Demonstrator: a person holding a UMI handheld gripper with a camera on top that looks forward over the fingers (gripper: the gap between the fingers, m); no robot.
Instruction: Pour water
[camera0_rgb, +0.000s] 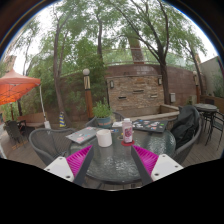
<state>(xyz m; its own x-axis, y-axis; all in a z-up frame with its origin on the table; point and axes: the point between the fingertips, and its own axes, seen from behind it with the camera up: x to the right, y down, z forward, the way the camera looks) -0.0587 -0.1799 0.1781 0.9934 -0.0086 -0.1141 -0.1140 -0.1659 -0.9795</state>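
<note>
The tongs (112, 160) hang over a round glass patio table (100, 168), their two pink pads (79, 160) spread wide apart and gripping nothing. Beyond the fingertips, and roughly in line with the gap between them, a small clear bottle (128, 131) with a pink label and a pale cap stands upright on the tabletop. Just beside it, on the left, sits a white cup (104, 138), also upright; the two are near each other but do not appear to touch. Whether either holds water cannot be told.

A flat grey object (82, 134) lies on the table left of the cup, and another dark, patterned item (153, 126) lies right of the bottle; neither can be identified. A potted green plant (102, 113) rises behind the cup. Metal mesh chairs (46, 145) ring the table, one on the right with something dark (186, 126) draped over its back.

Farther out, an orange umbrella (17, 88) spreads over the left side of the patio, cut off by the edge of the view. A low brick building (135, 90) and a brick wall stand behind the table, and tall trees (105, 35) fill the sky above them. A second small table (207, 108) stands at far right, partly hidden.
</note>
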